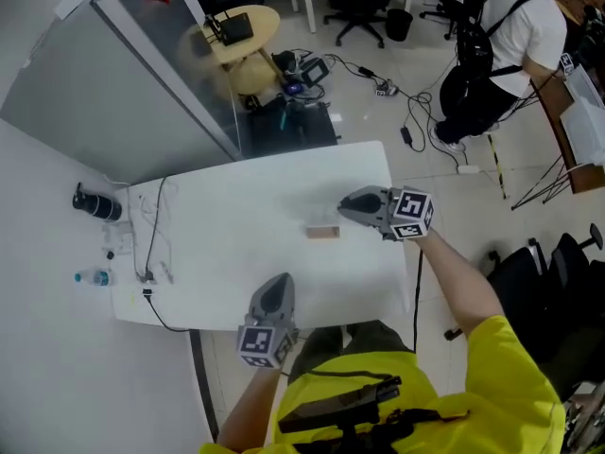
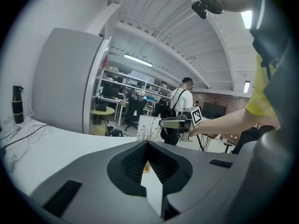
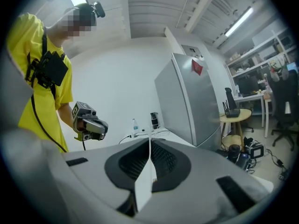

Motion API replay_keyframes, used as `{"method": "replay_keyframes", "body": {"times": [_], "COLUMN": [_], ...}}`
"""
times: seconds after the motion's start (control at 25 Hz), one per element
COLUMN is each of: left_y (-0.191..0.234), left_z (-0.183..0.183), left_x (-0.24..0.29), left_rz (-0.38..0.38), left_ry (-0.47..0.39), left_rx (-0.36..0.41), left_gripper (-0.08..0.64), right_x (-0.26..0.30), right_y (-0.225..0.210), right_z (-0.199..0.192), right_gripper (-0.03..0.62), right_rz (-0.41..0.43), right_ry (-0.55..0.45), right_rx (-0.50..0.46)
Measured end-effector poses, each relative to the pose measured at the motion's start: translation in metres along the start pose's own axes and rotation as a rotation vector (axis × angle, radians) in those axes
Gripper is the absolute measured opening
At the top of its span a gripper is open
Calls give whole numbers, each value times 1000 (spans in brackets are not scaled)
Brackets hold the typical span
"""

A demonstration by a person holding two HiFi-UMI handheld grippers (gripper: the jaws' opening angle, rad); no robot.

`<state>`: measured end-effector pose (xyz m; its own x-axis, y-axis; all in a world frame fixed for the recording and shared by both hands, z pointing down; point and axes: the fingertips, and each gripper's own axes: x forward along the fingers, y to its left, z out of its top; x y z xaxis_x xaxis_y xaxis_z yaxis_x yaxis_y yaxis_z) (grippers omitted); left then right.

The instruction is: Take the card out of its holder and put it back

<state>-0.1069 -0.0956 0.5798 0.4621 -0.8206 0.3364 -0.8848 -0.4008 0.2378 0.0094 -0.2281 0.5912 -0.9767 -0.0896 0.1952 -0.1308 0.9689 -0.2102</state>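
- Card holder [image 1: 322, 232]: a small tan block lying on the white table [image 1: 236, 216], in its right half, between the two grippers.
- Card: I cannot make it out at this size; it may be seated in the block.
- Right gripper [image 1: 345, 206]: held over the table, tips just up and right of the holder in the head view, not touching it. In its own view the jaws are together, with only a thin pale slit between the pads. I see nothing gripped.
- Left gripper [image 1: 277, 280]: held over the near edge of the table, well apart from the holder. Its jaws meet at the tips with nothing between them.
- Far left end of the table: black bottle [image 1: 95, 202], clear water bottle [image 1: 93, 277], loose cables [image 1: 151, 239].
- Beyond the table: a person in a white shirt [image 1: 525, 26] stands on the floor.
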Motion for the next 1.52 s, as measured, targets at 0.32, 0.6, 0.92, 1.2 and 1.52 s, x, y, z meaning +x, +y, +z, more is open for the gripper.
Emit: {"method": "replay_keyframes", "body": {"times": [0.32,0.6,0.92,1.2,1.52], "left_y": [-6,-1,1,3,6], "left_z": [-26,-32,-39,-40,-40], "left_x": [25,27,21,23,23], "left_rz": [6,31,41,49,45], "left_ry": [55,71,97,93,100], "left_rx": [-29,-40,-50,-67,-61], "left_gripper": [1,1,1,1,1], "right_x": [17,28,20,18,31], "right_y": [-29,-33,-39,-44,-41], "right_z": [-43,-67,-76,-75,-94], "right_gripper": [14,14,15,15,15], "right_rz": [30,47,42,26,36], "right_ry": [23,43,37,32,76], "right_rx": [48,72,88,79,61]}}
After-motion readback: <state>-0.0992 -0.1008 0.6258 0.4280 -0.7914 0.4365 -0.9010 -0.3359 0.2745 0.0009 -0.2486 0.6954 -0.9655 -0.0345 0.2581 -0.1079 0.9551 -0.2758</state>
